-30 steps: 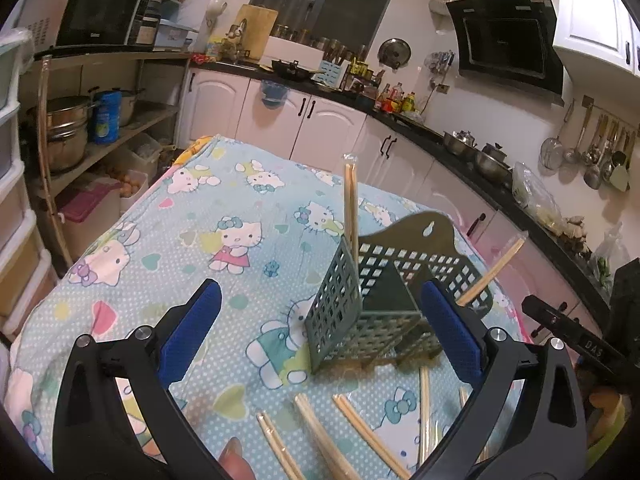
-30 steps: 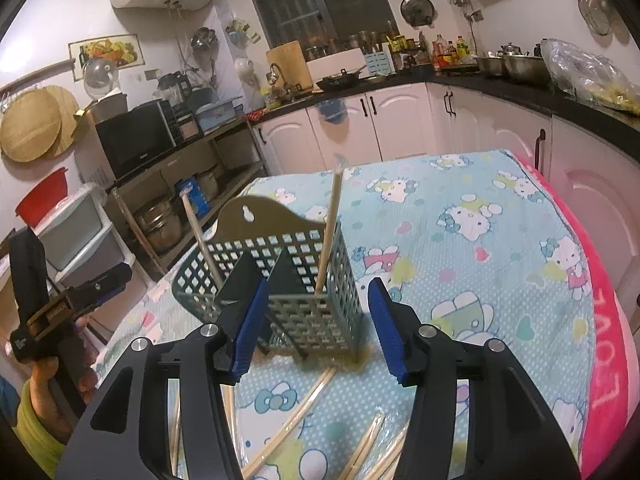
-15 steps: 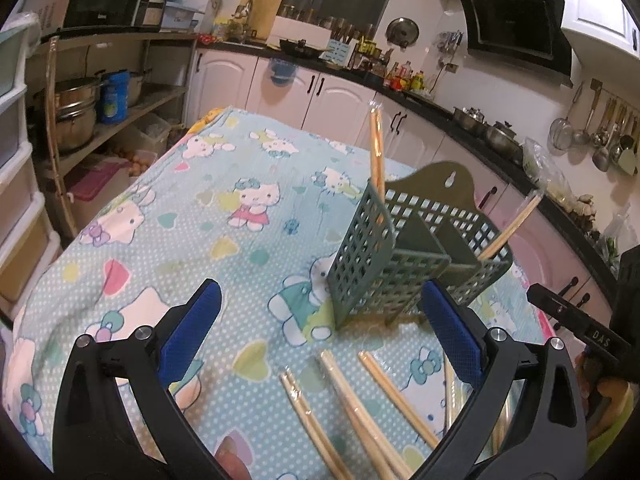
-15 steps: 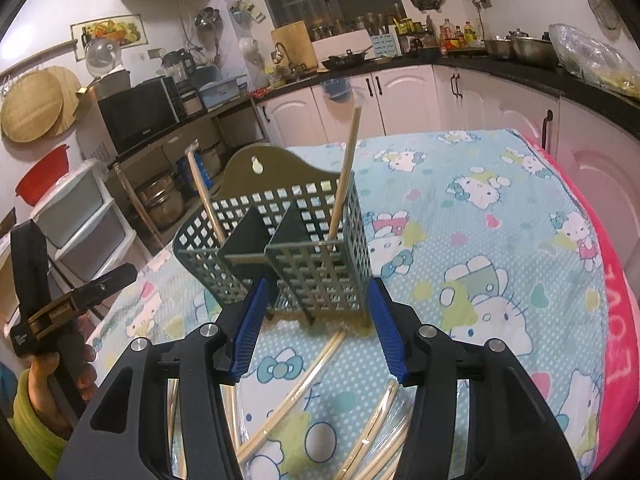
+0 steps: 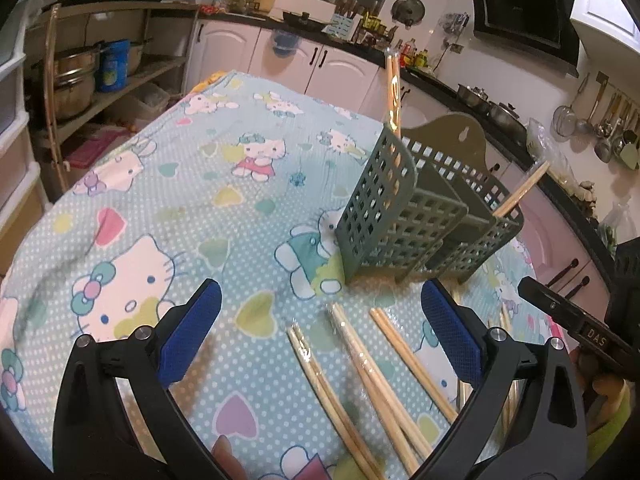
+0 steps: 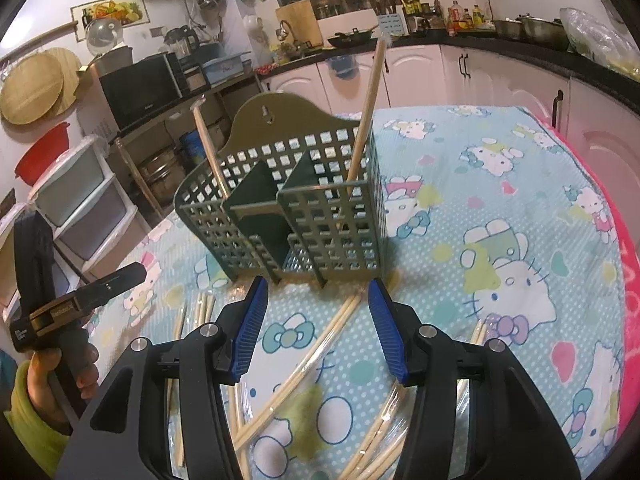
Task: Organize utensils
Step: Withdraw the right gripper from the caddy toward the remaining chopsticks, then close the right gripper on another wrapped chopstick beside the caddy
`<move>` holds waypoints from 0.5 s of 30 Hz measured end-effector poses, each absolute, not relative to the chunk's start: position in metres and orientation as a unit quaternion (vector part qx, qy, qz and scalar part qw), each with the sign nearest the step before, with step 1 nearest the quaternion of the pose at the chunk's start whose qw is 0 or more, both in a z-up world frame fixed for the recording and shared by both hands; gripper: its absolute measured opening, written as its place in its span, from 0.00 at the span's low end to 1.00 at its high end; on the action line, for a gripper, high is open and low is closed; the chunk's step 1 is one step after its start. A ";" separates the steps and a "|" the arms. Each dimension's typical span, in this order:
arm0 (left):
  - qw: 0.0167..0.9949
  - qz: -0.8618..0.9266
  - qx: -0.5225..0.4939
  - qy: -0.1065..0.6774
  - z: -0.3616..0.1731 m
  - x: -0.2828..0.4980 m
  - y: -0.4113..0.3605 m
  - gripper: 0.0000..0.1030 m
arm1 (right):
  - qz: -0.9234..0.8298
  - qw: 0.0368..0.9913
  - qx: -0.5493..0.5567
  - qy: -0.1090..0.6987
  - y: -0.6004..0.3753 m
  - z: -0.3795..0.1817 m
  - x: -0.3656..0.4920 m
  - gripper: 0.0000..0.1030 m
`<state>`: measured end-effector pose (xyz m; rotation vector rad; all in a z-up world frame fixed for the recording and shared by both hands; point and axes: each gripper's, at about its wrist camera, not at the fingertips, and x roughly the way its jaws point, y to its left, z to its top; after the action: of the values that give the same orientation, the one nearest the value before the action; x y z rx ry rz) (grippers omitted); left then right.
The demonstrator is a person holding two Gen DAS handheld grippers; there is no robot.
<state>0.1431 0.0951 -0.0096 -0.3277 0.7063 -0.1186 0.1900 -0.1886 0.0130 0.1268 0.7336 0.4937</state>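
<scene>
A grey-green lattice utensil holder stands upright on the cartoon-cat tablecloth. One wooden chopstick rises from one end compartment, and another chopstick leans out of the other end. Several loose chopsticks, some in clear wrappers, lie on the cloth in front of the holder. My left gripper hangs open and wide just above them. My right gripper is open too, empty, with its pads close to the holder's base.
The pink border of the cloth marks the table's edge. Plastic drawers and a shelf with pots stand beside the table. White cupboards line the far wall. A hand holds the left gripper's handle.
Both grippers have sunk toward the table and tipped downward. The holder sits higher in both views, and more loose chopsticks show below the jaws. Neither jaw width changed.
</scene>
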 end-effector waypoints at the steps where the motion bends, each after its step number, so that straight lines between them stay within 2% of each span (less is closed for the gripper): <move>1: 0.922 -0.058 -0.160 0.347 -0.011 0.142 0.094 0.89 | 0.239 0.901 0.060 0.357 -0.187 0.011 0.190 0.49; 9: 0.914 -0.069 -0.159 0.367 -0.024 0.141 0.089 0.88 | 0.240 0.890 0.055 0.384 -0.179 -0.005 0.191 0.49; 12: 0.909 -0.082 -0.158 0.376 -0.027 0.143 0.086 0.80 | 0.239 0.883 0.058 0.399 -0.177 -0.013 0.196 0.49; 15: 0.901 -0.098 -0.160 0.391 -0.033 0.147 0.081 0.67 | 0.235 0.878 0.058 0.413 -0.175 -0.022 0.203 0.49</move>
<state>0.1475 0.0813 -0.0327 -0.3320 0.8098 -0.2019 0.2026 -0.1748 -0.0216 0.1200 0.8623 0.4901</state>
